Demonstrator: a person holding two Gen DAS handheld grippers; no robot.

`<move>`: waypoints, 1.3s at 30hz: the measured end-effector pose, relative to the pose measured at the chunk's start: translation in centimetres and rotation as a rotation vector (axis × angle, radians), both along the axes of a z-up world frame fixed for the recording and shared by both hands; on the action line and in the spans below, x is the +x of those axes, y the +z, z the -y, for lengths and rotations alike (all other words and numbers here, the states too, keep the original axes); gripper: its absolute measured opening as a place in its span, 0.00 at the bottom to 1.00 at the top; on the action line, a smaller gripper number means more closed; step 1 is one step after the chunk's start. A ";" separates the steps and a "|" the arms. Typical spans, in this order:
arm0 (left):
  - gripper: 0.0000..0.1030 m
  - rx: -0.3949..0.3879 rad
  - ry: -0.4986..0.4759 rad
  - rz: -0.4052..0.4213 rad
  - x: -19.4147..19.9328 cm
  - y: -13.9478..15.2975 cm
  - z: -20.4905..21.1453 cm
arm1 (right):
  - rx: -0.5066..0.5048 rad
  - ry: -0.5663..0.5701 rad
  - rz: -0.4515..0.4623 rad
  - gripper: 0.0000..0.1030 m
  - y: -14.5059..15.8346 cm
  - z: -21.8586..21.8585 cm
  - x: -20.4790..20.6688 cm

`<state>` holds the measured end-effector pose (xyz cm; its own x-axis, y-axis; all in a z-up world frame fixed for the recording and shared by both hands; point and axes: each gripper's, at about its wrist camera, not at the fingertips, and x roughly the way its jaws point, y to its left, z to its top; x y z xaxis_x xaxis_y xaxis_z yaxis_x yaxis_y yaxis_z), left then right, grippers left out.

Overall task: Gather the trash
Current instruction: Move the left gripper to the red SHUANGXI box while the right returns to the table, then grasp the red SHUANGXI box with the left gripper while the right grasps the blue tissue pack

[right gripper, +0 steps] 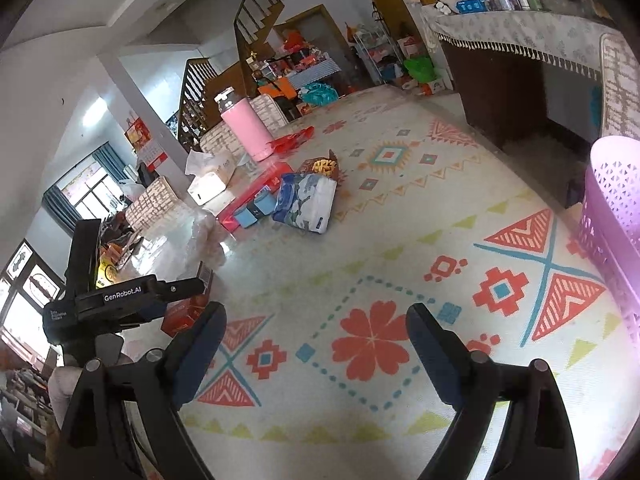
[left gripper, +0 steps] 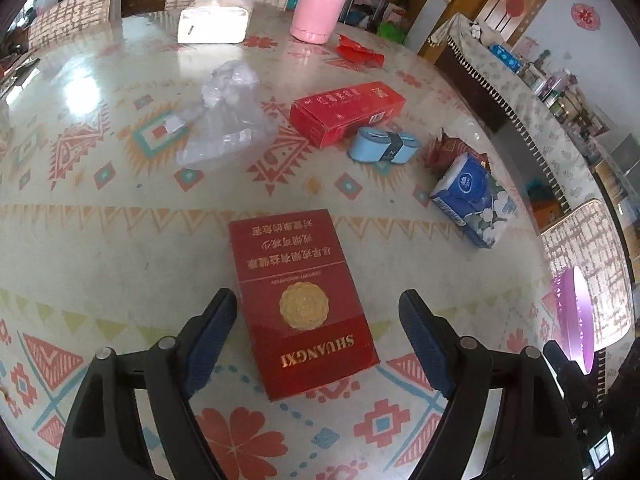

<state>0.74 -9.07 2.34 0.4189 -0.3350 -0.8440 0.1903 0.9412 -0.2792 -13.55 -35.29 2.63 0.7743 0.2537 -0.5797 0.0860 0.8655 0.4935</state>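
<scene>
Left gripper (left gripper: 318, 320) was spread wide, straddling the red Shuangxi cigarette pack (left gripper: 302, 300) flat on the table (left gripper: 100, 240), apparently lined up for grasping. Right gripper (right gripper: 316, 332) hung agape and empty beside the pink basket (right gripper: 612, 208), probably the trash bin.

The left gripper (left gripper: 318, 308) hangs low over the surface, its jaws spread wide, one blue-padded finger (left gripper: 212, 336) at 7 o'clock in its own view and the other at 5 o'clock, nothing clamped between them. The right gripper (right gripper: 316, 326) is likewise spread wide, with bare gap between its pads, and is tilted down toward the surface. In the right wrist view the left gripper's black body shows at 9 o'clock, just beside the right one's left finger (right gripper: 200, 344).
</scene>
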 end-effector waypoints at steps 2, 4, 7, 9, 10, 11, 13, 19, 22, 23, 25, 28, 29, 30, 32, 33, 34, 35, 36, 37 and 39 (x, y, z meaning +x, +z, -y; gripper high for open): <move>0.55 0.004 -0.002 0.010 -0.3 0.1 -0.2 | 0.001 0.002 0.001 0.91 0.0 0.0 0.0; 0.55 -0.017 -0.008 0.002 -0.3 0.3 -0.4 | 0.000 0.007 0.000 0.91 -0.1 0.1 -0.1; 0.55 -0.024 -0.020 0.042 -0.2 1.8 0.0 | -0.011 0.010 -0.002 0.91 0.0 -0.1 -0.2; 0.55 -0.038 -0.028 0.066 0.1 2.8 0.4 | -0.021 0.009 -0.003 0.91 0.0 -0.3 -0.2; 0.55 -0.041 -0.036 0.085 0.3 3.4 0.7 | -0.025 0.008 -0.004 0.91 0.0 -0.4 -0.2; 0.55 -0.041 -0.040 0.099 0.5 3.8 1.0 | -0.031 0.005 -0.006 0.91 0.0 -0.4 -0.1; 0.55 -0.035 -0.054 0.138 0.8 4.5 1.4 | -0.038 0.000 -0.014 0.91 -0.1 -0.6 0.0; 0.55 -0.033 -0.085 0.197 0.6 4.5 1.4 | -0.084 0.004 -0.091 0.91 -0.4 -1.1 1.4; 0.55 -0.052 -0.094 0.204 0.8 4.4 0.8 | -0.190 0.061 -0.138 0.91 0.6 -2.0 4.3; 0.55 -0.055 -0.094 0.206 0.8 4.3 0.6 | -0.239 0.088 -0.149 0.91 1.3 -2.4 5.8; 0.55 -0.054 -0.090 0.211 0.9 4.1 0.4 | -0.337 0.125 -0.148 0.91 2.3 -3.3 8.3; 0.55 -0.055 -0.065 0.195 1.3 3.5 -0.5 | -0.480 0.164 -0.159 0.91 2.7 -4.7 12.8; 0.55 -0.063 -0.060 0.188 1.5 3.4 -0.8 | -0.496 0.193 -0.173 0.91 2.5 -5.2 14.3; 0.55 -0.069 -0.054 0.182 1.7 3.3 -1.0 | -0.505 0.210 -0.181 0.91 2.4 -5.5 15.4; 0.55 -0.074 -0.038 0.173 2.0 3.1 -1.4 | -0.535 0.247 -0.200 0.91 1.9 -6.3 17.8; 0.55 -0.077 -0.036 0.170 1.9 3.1 -1.5 | -0.543 0.258 -0.206 0.91 1.6 -6.6 18.5; 0.55 -0.078 -0.035 0.166 2.0 3.0 -1.5 | -0.552 0.277 -0.221 0.91 1.2 -6.9 19.3; 0.55 -0.073 -0.032 0.164 2.1 2.9 -1.5 | -0.562 0.288 -0.234 0.91 0.7 -7.2 19.7; 0.55 -0.061 -0.029 0.164 2.1 2.9 -1.4 | -0.581 0.294 -0.247 0.91 0.2 -7.5 20.1; 0.55 -0.058 -0.029 0.163 2.1 2.8 -1.4 | -0.604 0.296 -0.255 0.90 -0.2 -7.8 20.3; 0.55 -0.057 -0.029 0.164 2.1 2.8 -1.4 | -0.644 0.285 -0.258 0.73 -0.6 -8.2 20.1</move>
<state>2.79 -7.62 5.12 0.5385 -0.3943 -0.7446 0.2649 0.9182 -0.2947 6.59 -27.05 2.02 0.5488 -0.0272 -0.8355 -0.1403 0.9823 -0.1241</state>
